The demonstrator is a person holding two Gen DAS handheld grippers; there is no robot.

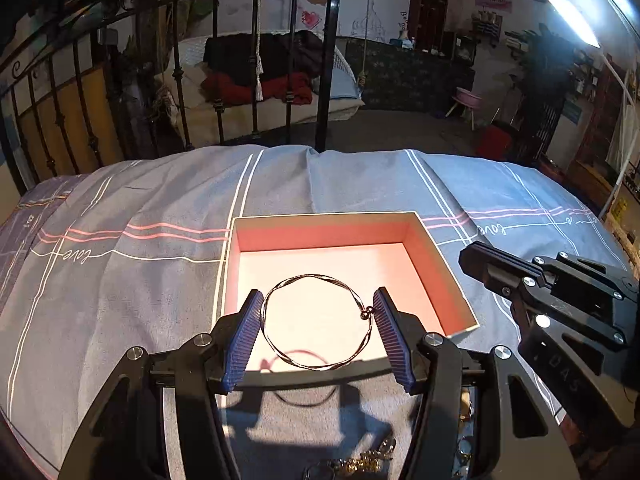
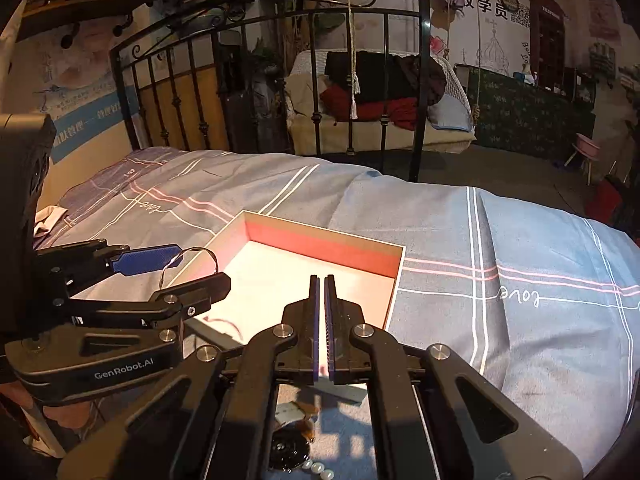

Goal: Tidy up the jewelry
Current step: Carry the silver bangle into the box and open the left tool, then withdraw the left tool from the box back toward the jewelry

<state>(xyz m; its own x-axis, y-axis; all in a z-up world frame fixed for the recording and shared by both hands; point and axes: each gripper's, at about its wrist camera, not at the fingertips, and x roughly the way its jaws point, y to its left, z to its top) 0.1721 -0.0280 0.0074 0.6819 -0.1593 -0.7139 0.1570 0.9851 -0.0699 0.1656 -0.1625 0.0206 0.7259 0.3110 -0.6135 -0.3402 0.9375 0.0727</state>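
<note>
1. In the left wrist view, the left gripper (image 1: 318,300) sits at lower centre with its blue ribbed pads spread wide, and the twisted wire bangle (image 1: 316,322) is pinched between them, touching both pads.
2. The bangle hangs over the near edge of the open pink-lined box (image 1: 436,272), which lies in the middle of the frame on the blue-grey plaid bedsheet (image 1: 120,300). Two small beads mark its right side; its lower arc crosses the box's near wall, which lies in the gripper's shadow.
3. In the right wrist view, only a short arc of the bangle (image 2: 188,258) shows at centre left; the rest is behind the left gripper (image 2: 176,268).
4. The right gripper (image 2: 322,280), at lower centre of its own view, has its fingers pressed almost together with only a thin slit between them, and nothing is visible in that slit.
5. Loose jewelry (image 1: 360,462) at the bottom edge of the left view is cut off and dim; individual pieces are hard to separate. White pearls (image 2: 318,468) peek out at the bottom of the right view, beside a dark round item that cannot be identified.
</note>
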